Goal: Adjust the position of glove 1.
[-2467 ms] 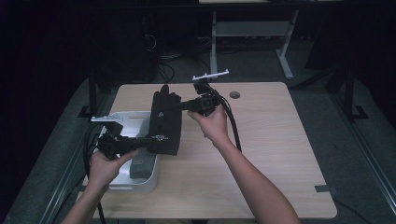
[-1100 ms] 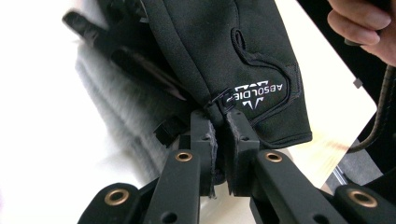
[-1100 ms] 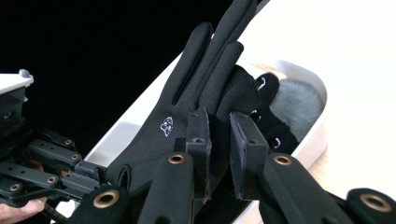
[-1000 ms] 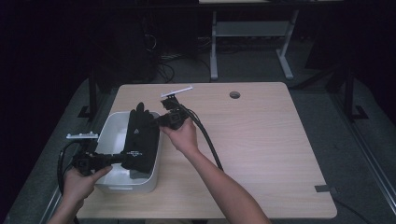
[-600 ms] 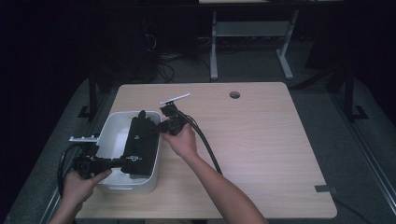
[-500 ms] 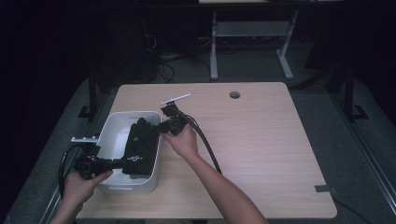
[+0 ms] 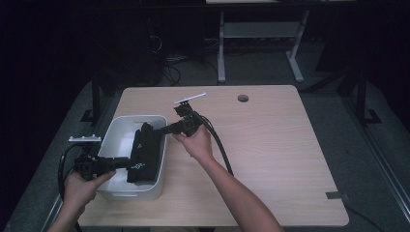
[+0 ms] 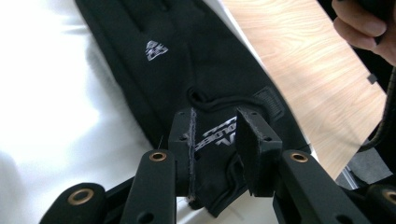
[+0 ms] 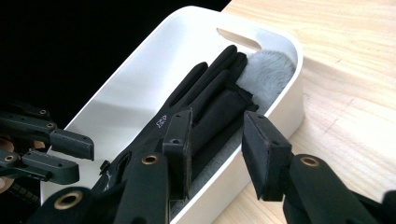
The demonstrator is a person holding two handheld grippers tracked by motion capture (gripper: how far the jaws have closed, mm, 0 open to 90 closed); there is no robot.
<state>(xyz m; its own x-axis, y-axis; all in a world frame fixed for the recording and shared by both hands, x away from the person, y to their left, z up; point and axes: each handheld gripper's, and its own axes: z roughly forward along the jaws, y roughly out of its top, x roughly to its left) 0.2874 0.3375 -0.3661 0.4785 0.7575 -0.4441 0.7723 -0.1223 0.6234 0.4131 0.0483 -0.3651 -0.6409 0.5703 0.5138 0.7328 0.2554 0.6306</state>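
One white bin [image 7: 115,137], left of frame centre on one wooden tabletop [image 7: 270,145]. Contents: black gloves [image 7: 145,152], count unclear, lying lengthwise on grey fleece [image 9: 267,70]. Markings: a small white emblem near the knuckles and white cuff lettering, partly hidden, ending "OBES". Left tongs [image 8: 215,140], lower left, jaws just opening, the cuff between them with the left pad against it. Right tongs [image 9: 215,140], centre, jaws just opening, parted above the glove fingers, apart from them.
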